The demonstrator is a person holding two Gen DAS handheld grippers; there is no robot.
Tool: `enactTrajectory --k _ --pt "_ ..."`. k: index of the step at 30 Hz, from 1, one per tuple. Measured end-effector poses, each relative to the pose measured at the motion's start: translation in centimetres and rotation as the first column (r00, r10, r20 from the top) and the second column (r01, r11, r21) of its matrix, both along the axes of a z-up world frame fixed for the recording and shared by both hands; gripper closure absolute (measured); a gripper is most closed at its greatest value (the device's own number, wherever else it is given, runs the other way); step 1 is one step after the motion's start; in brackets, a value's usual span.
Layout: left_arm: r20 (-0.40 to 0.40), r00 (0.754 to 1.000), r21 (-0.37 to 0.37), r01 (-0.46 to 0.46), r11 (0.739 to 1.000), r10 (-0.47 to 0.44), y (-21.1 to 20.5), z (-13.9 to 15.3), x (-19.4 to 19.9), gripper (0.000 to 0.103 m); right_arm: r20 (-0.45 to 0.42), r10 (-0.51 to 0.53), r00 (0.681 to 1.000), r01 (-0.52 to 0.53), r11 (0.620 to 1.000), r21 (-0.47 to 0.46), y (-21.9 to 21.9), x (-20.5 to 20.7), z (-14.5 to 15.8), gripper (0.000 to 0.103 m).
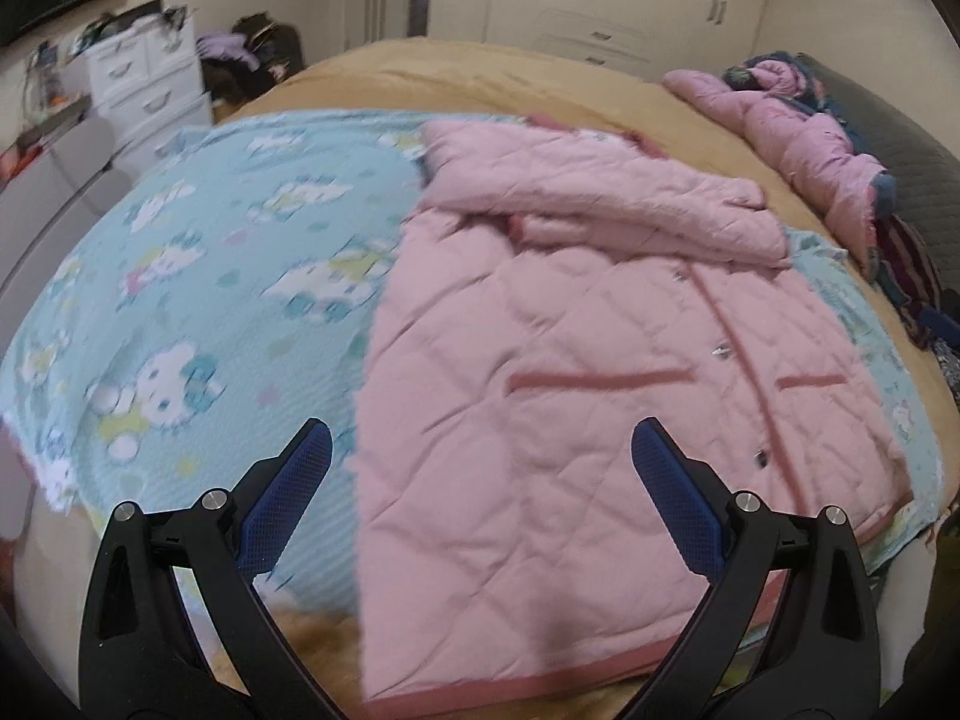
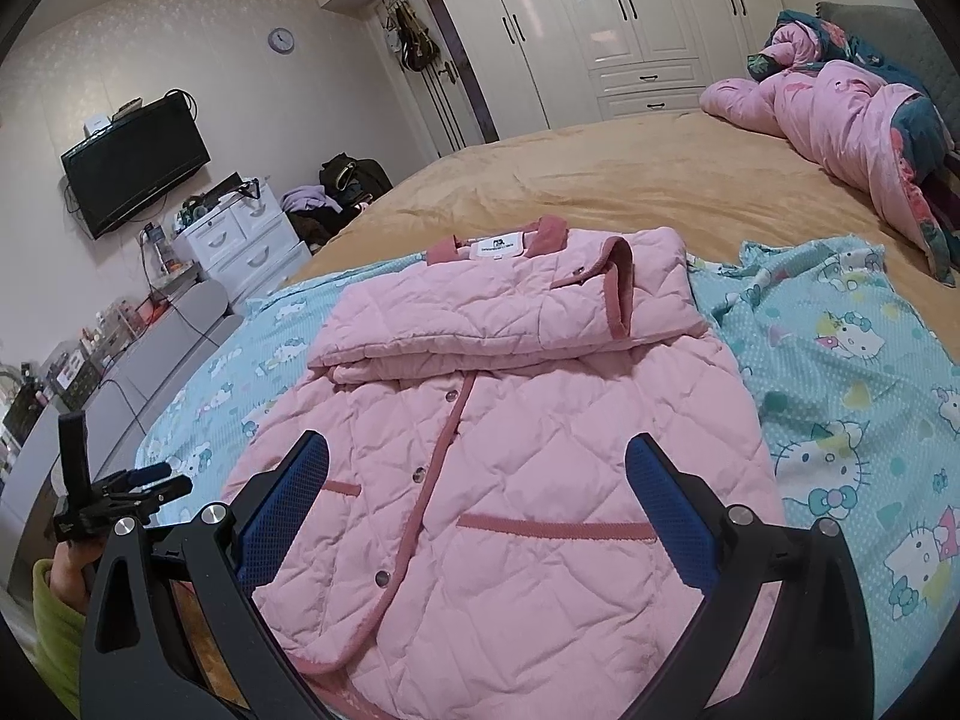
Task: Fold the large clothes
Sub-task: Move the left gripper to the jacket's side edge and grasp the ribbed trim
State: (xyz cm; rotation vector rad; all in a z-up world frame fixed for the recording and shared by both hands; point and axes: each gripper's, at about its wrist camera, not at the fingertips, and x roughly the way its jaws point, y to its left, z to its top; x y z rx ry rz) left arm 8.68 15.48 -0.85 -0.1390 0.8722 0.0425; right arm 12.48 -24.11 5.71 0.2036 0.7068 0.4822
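Pink jacket [image 2: 504,450] beneath right gripper [image 2: 477,498]

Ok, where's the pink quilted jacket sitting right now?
The pink quilted jacket lies flat on the cartoon-print blue sheet at the near end of the bed, sleeves folded across its chest, straight ahead of both open tongs.

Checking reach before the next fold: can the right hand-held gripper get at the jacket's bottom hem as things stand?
Probably yes. The right hand-held gripper is open above the pink jacket, and nothing lies on its near hem.
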Motion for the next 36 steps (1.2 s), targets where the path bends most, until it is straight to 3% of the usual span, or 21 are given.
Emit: enactTrajectory --k 11,17,33,36 --pt "-0.078 0.995 -0.032 -0.06 0.998 0.058 3.0 -3.0 -2.6 0.009 -0.02 0.008 1.0 -0.008 1.0 -0.002 -0.1 -0.3 -0.8 0.004" --pt "-0.133 0.99 -0.049 -0.045 0.998 0.038 2.8 -4.7 -3.2 0.009 -0.031 0.004 1.0 -0.004 1.0 -0.012 -0.3 -0.5 -1.4 0.004" --pt "-0.187 0.982 -0.135 -0.01 0.991 -0.015 1.7 -7.2 -2.9 0.009 -0.13 -0.005 0.992 -0.008 0.995 -0.097 -2.3 -2.1 -6.0 0.004" --pt "-0.194 0.981 -0.122 -0.003 0.993 -0.021 1.3 -7.4 -2.9 0.009 -0.143 -0.005 0.99 -0.008 0.995 -0.097 -2.6 -2.2 -6.5 0.004"
